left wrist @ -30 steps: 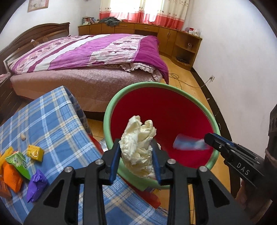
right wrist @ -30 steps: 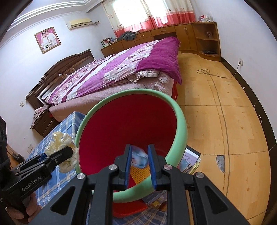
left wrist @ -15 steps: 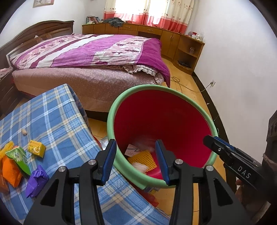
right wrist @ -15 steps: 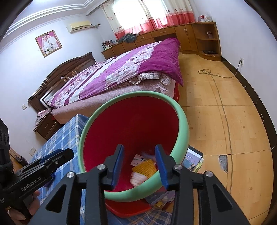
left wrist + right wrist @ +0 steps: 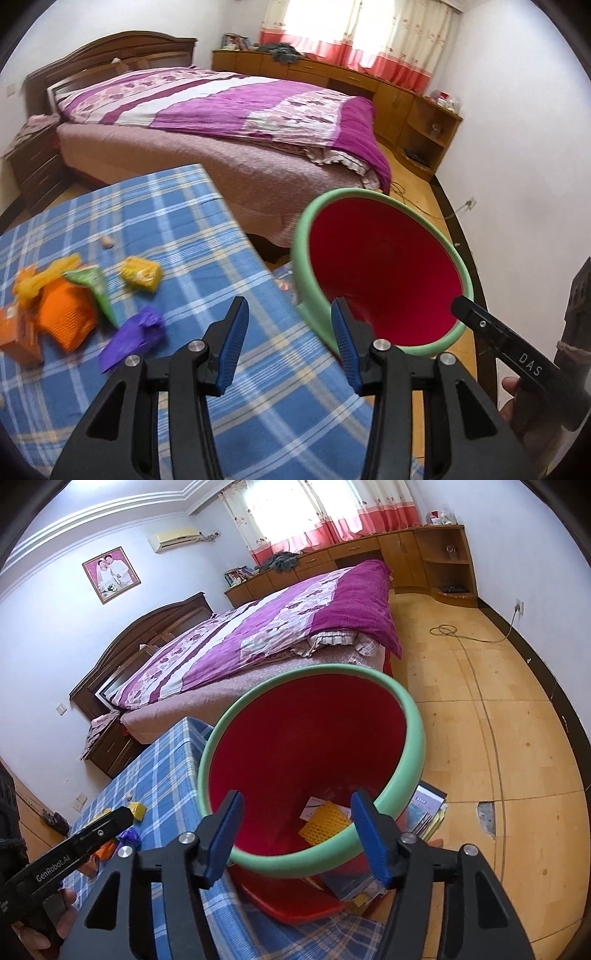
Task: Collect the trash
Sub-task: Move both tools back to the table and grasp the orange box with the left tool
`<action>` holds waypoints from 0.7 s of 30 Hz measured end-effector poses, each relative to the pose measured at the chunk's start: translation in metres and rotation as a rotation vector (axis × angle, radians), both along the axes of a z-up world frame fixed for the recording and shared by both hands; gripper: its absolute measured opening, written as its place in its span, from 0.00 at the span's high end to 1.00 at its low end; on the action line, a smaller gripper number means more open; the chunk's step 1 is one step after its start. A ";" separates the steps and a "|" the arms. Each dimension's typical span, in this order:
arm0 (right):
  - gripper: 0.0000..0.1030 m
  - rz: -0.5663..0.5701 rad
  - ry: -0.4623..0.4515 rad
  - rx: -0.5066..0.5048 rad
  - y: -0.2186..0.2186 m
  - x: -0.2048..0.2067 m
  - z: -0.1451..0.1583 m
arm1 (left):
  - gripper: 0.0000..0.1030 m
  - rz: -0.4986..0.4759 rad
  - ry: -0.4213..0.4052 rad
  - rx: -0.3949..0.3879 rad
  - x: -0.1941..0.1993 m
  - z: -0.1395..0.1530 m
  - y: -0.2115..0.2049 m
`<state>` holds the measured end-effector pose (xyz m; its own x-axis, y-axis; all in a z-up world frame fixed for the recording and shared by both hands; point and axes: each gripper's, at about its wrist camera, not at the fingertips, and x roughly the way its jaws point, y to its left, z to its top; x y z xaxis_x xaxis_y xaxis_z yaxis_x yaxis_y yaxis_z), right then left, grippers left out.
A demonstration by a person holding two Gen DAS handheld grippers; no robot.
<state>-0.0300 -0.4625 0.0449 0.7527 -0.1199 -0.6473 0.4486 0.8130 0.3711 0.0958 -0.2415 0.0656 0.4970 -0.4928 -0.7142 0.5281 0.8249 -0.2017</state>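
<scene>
The red bin with a green rim (image 5: 373, 195) (image 5: 413, 738) stands beside the blue plaid table (image 5: 177, 229). Inside it lie a yellow mesh piece (image 5: 327, 821) and a white paper (image 5: 314, 806). My left gripper (image 5: 288, 339) is open and empty over the table edge, left of the bin. My right gripper (image 5: 295, 834) is open and empty above the bin's near rim. On the table lie a purple wrapper (image 5: 135, 336), a yellow packet (image 5: 142, 273), a green packet (image 5: 94, 284) and an orange packet (image 5: 64, 317).
A bed with a purple cover (image 5: 229, 110) stands behind the table. A red dustpan (image 5: 291, 901) and books (image 5: 424, 808) lie on the floor by the bin. A cable (image 5: 447, 631) lies on the wooden floor.
Both grippers opened and dropped their trash into the bin: the left let go of the crumpled paper, the right of a clear wrapper. The left gripper then swung left toward the table.
</scene>
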 end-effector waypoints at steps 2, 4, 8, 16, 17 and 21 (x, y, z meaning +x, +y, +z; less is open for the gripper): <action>0.34 0.007 -0.001 0.003 0.005 0.000 0.001 | 0.55 0.022 -0.002 -0.001 0.000 0.001 0.010; 0.34 0.016 0.001 0.000 0.011 0.000 0.003 | 0.55 0.045 -0.004 -0.003 0.000 0.002 0.021; 0.30 0.036 0.003 -0.009 0.024 0.000 0.006 | 0.55 0.086 -0.008 -0.013 -0.002 0.004 0.044; 0.26 0.078 0.004 -0.030 0.050 0.001 0.012 | 0.55 0.165 -0.030 -0.016 -0.006 0.008 0.087; 0.26 0.084 0.004 -0.031 0.053 0.002 0.013 | 0.55 0.173 -0.030 -0.017 -0.006 0.009 0.091; 0.25 0.110 0.007 -0.040 0.067 0.005 0.014 | 0.55 0.220 -0.033 -0.021 -0.005 0.008 0.114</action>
<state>-0.0249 -0.3956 0.0593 0.7585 -0.0627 -0.6487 0.3583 0.8715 0.3347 0.0904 -0.1279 0.0740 0.6170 -0.3847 -0.6865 0.3423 0.9167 -0.2060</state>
